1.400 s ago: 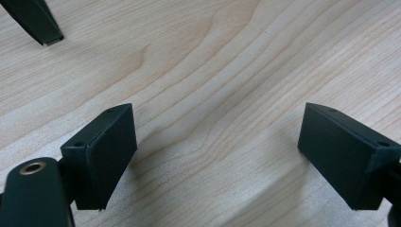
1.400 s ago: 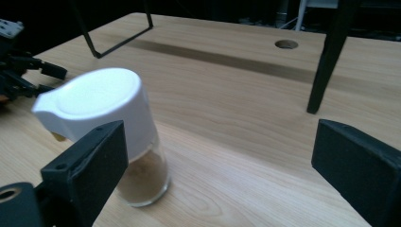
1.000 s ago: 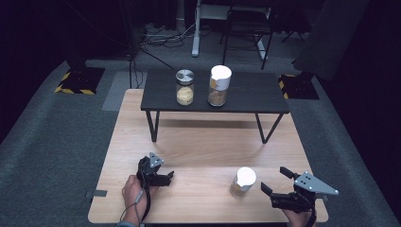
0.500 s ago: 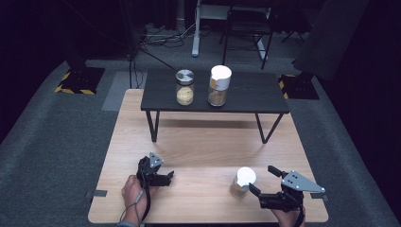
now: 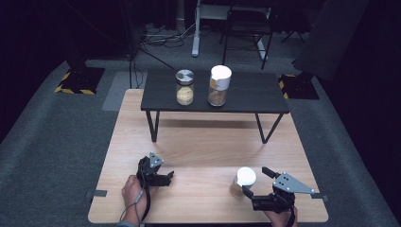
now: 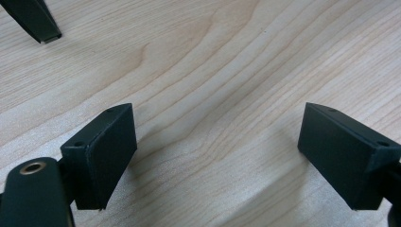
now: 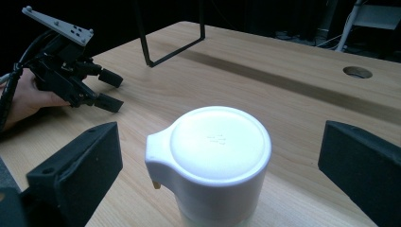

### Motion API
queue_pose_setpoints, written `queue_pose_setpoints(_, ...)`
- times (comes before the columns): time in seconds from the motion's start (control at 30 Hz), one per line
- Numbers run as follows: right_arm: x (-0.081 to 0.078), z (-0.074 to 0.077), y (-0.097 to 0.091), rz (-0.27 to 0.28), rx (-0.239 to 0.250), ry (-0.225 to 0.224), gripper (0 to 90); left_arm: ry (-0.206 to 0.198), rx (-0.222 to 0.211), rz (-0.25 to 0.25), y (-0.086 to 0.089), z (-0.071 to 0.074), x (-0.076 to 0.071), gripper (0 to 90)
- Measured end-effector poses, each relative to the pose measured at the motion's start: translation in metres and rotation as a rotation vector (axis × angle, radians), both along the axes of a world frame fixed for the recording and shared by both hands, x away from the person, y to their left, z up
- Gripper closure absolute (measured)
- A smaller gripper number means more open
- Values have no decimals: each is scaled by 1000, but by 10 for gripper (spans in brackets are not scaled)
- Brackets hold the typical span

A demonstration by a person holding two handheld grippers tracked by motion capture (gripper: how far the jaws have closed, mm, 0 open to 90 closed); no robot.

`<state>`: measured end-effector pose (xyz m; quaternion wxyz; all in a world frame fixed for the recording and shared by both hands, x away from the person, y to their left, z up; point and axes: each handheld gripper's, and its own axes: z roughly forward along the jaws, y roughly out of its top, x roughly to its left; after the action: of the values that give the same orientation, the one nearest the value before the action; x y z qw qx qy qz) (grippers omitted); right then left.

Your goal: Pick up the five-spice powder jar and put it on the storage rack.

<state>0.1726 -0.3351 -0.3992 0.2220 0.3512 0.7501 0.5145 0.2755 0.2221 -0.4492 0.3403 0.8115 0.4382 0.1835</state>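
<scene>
Beyond the spread right claw [image 5: 255, 182] and white-lidded jar [image 5: 244, 182], a low black table [image 5: 265, 94]

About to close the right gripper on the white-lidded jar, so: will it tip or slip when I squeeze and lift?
The jar looks rigid, so it should not deform. It stands upright, taller than wide, so a push near the lid could tip it. Its smooth wall may slip. The right gripper, jaws just opened wide, straddles it without touching.

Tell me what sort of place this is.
Probably a studio or lab set up for recording: dark surroundings, hazard-taped stand bases on grey carpet, loose cables, and a wooden table carrying a small black table.
</scene>
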Motion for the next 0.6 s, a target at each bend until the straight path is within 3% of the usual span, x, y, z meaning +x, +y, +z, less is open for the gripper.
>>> queue_pose_setpoints(0.6,3,-26,8,-19,-47,27,0,0,0,0,0,0,0,124)
